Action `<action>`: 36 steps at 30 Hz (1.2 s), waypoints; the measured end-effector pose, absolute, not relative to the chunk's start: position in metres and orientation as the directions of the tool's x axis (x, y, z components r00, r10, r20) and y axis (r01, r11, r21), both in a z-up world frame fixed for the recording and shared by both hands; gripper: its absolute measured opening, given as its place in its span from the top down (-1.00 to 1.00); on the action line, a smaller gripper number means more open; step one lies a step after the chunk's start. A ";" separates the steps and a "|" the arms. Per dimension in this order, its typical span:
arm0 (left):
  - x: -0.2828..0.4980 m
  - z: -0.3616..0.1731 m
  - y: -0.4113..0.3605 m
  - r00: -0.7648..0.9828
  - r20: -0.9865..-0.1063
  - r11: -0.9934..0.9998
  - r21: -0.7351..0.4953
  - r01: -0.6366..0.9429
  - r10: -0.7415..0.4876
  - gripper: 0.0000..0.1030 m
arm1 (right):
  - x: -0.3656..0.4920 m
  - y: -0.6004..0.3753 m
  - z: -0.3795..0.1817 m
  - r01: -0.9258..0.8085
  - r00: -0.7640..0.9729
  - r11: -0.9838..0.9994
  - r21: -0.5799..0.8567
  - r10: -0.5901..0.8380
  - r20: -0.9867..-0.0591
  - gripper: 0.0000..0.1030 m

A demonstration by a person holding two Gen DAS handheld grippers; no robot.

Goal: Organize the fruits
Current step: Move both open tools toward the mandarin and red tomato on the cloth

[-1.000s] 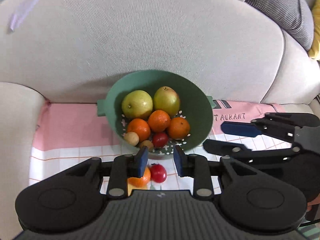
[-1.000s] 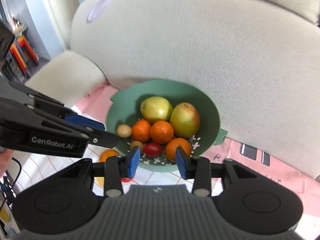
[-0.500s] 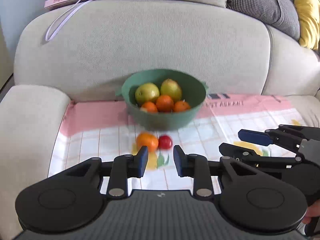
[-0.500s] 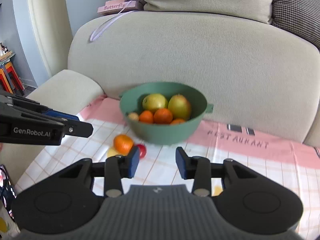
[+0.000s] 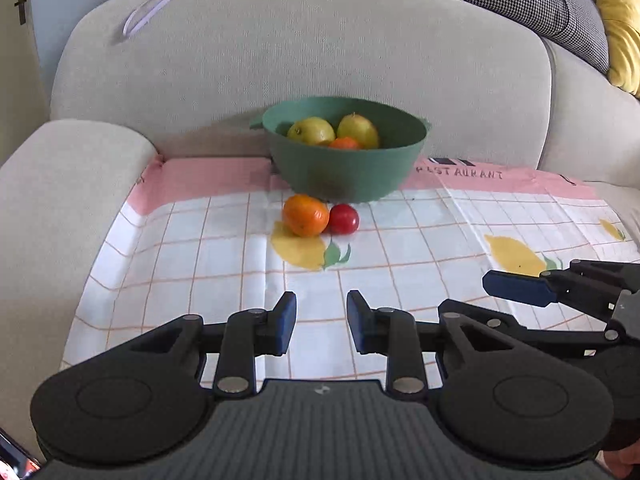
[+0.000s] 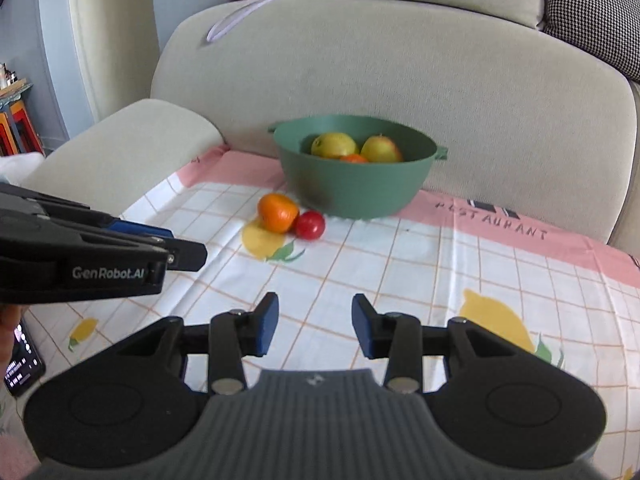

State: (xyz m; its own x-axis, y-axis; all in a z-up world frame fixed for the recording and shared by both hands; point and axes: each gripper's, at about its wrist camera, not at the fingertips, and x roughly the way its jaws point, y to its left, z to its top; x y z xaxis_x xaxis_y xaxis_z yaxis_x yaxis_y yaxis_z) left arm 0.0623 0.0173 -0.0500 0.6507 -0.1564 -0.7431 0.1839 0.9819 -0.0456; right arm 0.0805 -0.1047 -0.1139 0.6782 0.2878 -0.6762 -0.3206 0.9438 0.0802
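Both tongs, left (image 5: 321, 320) and right (image 6: 315, 322), stand slightly spread and empty, farther from the bowl (image 5: 344, 172) than before. An orange (image 5: 305, 215) and tomato (image 5: 343, 219) touch on the cloth (image 5: 200, 248) just before it.

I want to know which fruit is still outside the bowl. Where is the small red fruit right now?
The small red fruit lies on the checked cloth just in front of the green bowl, touching the right side of the orange; the right wrist view shows the same.
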 end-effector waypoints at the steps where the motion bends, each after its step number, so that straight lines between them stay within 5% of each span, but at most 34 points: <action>1: 0.063 -0.052 0.017 0.649 -0.744 0.981 -0.045 0.186 -0.158 0.33 | 0.081 -0.104 -0.116 -0.318 0.677 0.945 0.082 0.287 -0.678 0.26; 36: 0.154 -0.095 0.028 0.655 -0.722 0.973 -0.121 0.197 -0.223 0.31 | 0.169 -0.070 -0.161 -0.364 0.690 0.930 0.045 0.302 -0.658 0.29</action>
State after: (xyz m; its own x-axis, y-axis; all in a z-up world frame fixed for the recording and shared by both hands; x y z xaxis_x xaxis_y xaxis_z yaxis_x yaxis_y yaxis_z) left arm 0.1545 0.0277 -0.0950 0.6552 -0.2230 -0.7218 0.1973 0.9728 -0.1214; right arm 0.1690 -0.0698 -0.1611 0.6901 0.3017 -0.6579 -0.3638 0.9304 0.0449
